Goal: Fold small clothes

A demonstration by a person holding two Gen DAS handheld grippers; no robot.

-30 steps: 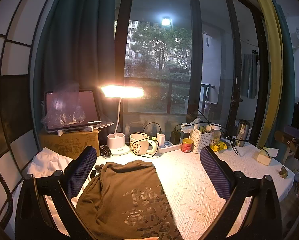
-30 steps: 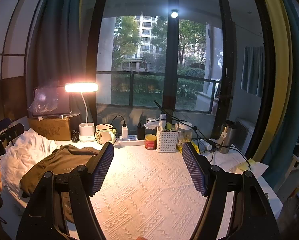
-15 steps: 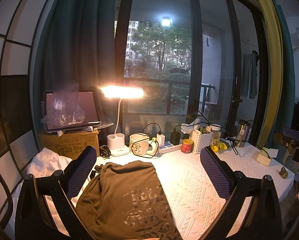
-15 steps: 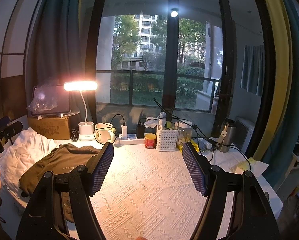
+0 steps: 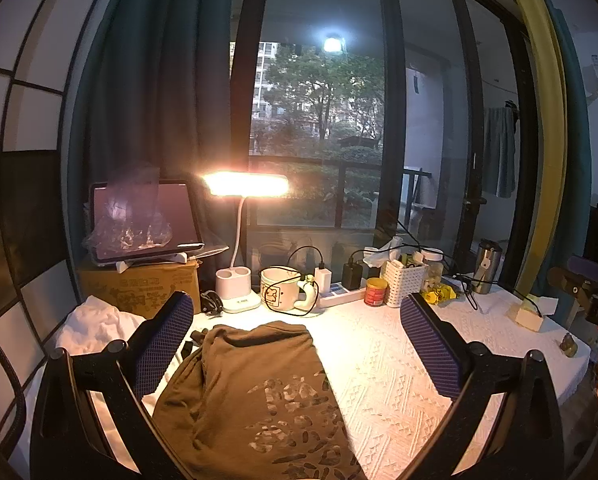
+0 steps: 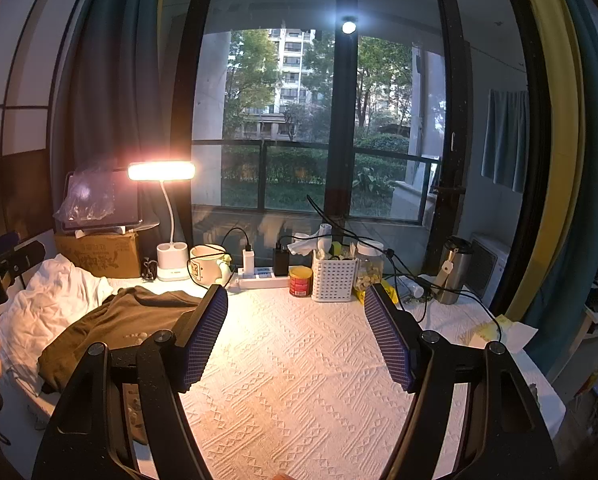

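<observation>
I've got the left gripper [image 5: 297, 340] hovering over the brown shirt [image 5: 259, 392], fingers spread, nothing held; right gripper [image 6: 295, 336], fingers released too, above the white surface [image 6: 299, 380].

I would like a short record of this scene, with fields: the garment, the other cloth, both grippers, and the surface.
garment: brown shirt, printed, lying on the left part of the table
other cloth: white cloth, crumpled, left of the shirt
left gripper: open, above the shirt, holding nothing
right gripper: open, over bare tablecloth
surface: white textured tablecloth
</observation>
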